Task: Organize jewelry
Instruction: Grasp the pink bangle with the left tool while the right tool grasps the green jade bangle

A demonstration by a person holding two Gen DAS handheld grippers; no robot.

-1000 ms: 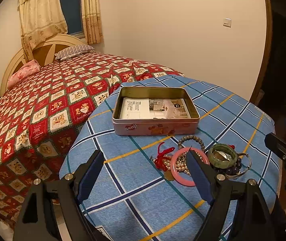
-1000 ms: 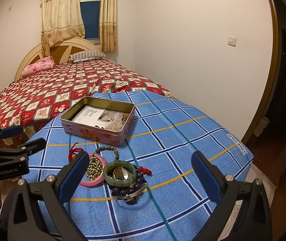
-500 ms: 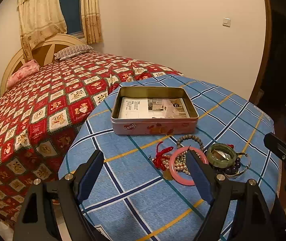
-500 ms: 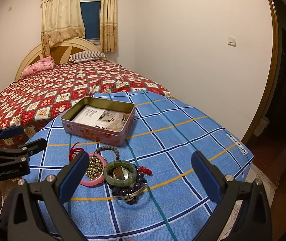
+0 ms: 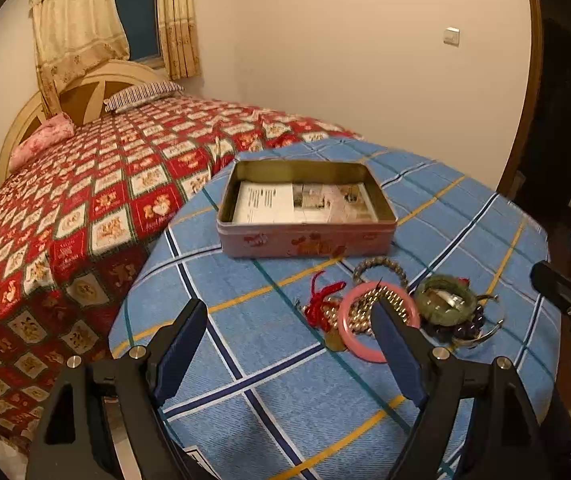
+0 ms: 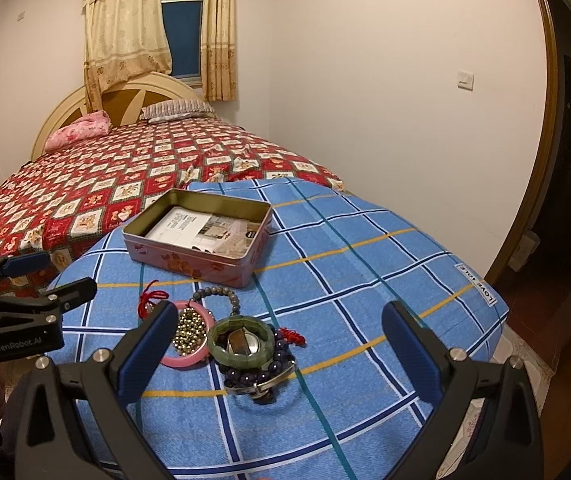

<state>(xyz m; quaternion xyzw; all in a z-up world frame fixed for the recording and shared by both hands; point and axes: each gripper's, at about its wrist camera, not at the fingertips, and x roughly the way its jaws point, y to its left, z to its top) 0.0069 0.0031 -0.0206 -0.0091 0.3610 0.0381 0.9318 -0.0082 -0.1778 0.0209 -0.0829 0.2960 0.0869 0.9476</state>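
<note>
Pink bangle point(image 5: 379, 320), stiff and light, heaped with beads point(image 6: 189, 326) just ahead of my spread, empty jaws.
Beads look slippery and loose; I'd pinch the bangle's rim, then lift it into the tin point(image 5: 305, 238) beyond.

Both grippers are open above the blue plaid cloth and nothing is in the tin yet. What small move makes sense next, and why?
Probably lower the right gripper onto the green bangle. It lies on top of the pile, nearest between that gripper's fingers, so it should lift without dragging the beads beneath. The tin stands open just behind, and the left gripper holds nothing.
</note>
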